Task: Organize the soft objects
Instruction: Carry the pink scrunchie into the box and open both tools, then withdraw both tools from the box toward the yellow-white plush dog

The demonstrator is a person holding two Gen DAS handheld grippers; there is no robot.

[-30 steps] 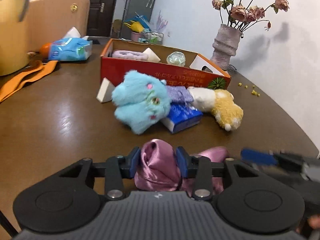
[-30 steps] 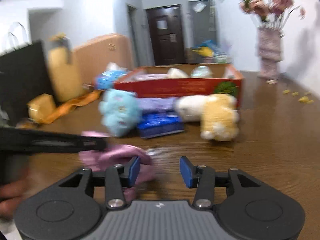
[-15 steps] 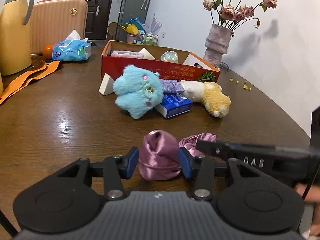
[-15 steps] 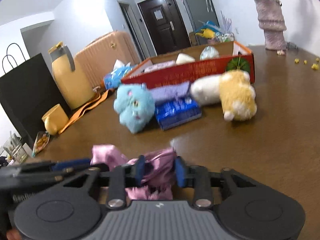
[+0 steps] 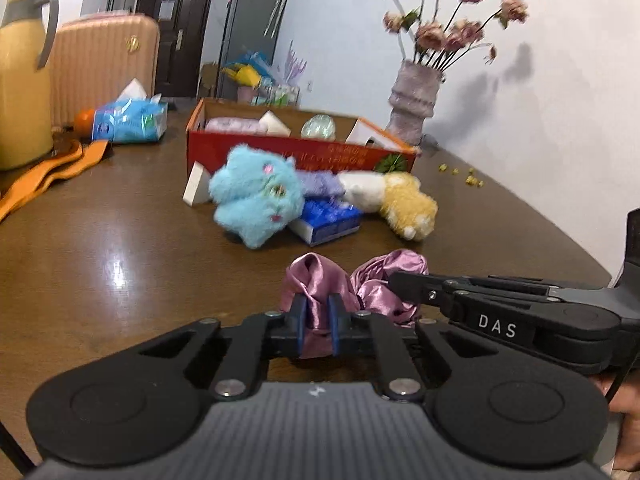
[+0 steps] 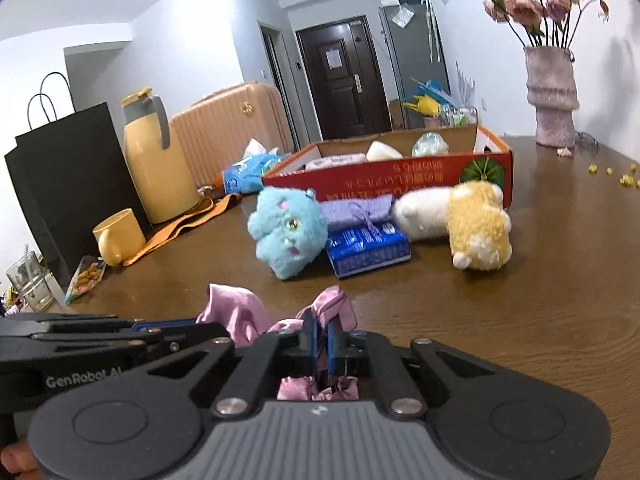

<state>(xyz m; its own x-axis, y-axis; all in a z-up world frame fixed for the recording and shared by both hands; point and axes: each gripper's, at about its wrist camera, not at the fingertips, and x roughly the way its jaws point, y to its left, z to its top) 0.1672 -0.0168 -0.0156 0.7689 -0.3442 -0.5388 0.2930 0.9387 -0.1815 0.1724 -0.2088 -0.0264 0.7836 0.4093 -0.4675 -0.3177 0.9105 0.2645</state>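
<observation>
A second ago the left claw (image 5: 317,330) sat wide around the pink cloth (image 5: 320,280); now it pinches a fold tight, and the right claw (image 6: 321,340) has clamped the other end. The cloth lies near on the brown surface (image 5: 120,248). Farther off: blue plush (image 5: 256,196), yellow plush (image 5: 408,204), red box (image 5: 296,152), vase (image 5: 414,100) by the wall.
</observation>
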